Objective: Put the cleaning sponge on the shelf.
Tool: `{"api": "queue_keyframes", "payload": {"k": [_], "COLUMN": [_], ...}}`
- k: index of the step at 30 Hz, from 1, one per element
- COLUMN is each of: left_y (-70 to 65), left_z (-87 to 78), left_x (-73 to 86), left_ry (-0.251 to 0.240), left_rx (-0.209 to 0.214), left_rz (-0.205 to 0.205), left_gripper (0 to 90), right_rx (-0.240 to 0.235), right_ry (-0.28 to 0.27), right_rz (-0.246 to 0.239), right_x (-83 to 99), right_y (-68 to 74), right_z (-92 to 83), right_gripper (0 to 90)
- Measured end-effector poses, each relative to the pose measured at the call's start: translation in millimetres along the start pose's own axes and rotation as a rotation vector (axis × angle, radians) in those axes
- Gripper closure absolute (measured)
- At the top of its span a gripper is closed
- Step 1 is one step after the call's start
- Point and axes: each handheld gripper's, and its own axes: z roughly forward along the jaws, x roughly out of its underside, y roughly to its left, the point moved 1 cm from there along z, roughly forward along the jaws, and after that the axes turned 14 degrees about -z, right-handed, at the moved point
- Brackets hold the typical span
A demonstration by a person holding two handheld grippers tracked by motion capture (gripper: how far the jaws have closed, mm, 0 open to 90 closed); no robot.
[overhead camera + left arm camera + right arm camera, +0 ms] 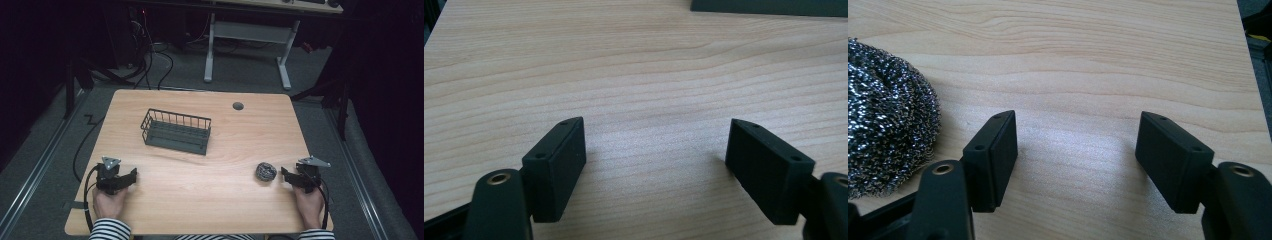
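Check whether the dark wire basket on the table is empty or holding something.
Empty. The high view shows the dark wire basket upright with nothing inside; the steel wool scourer lies outside it by the right gripper.

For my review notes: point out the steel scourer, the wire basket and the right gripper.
steel scourer (pixel 266 171), high view, middle of its top.
wire basket (pixel 176 131), high view, on its near wall.
right gripper (pixel 1075 150), right gripper view, midway between fingertips.

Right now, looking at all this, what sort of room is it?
Probably a lab or workshop set up for recording. A wooden table stands on grey carpet, loose cables trail across the floor behind it, and the person holds a hand-held gripper in each hand.
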Motion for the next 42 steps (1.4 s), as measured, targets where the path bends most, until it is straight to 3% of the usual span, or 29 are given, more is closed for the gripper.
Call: {"api": "queue_keyframes", "payload": {"k": [8,13,23,27,32,35,42], "left_y": [2.2,3.1,-7.3,-13.6,-18.2,-23.0,-34.3], "left_z": [-1.0,-5.8,-13.9,-16.1,-17.1,-20.8,-26.5], "left_x": [-3.6,-10.1,-32.7,-42.6,-53.8,-68.5,-97.6], "left_ry": [0.010,0.020,0.018,0.007,0.012,0.010,0.020], "left_rx": [0.017,0.051,0.095,0.086,0.107,0.135,0.148], "left_rz": [-0.041,-0.064,-0.038,-0.010,0.002,0.005,0.035], "left_gripper": [27.1,27.8,29.4,30.4,31.2,32.2,32.7], "right_rx": [0.000,-0.001,-0.002,-0.001,0.000,0.000,0.000], "right_ry": [0.000,0.000,0.000,-0.001,-0.001,0.000,-0.001], "right_rz": [-0.001,-0.001,-0.003,-0.006,-0.004,-0.003,-0.004], "right_x": [0.0,0.0,0.2,0.3,0.3,0.3,0.4], "right_y": [0.0,0.1,0.2,0.1,0.5,0.5,0.4], "right_z": [0.0,0.0,-0.2,-0.1,-0.2,-0.2,-0.2], "right_gripper": [33.3,33.1,32.7,32.5,32.4,32.4,32.3]}}
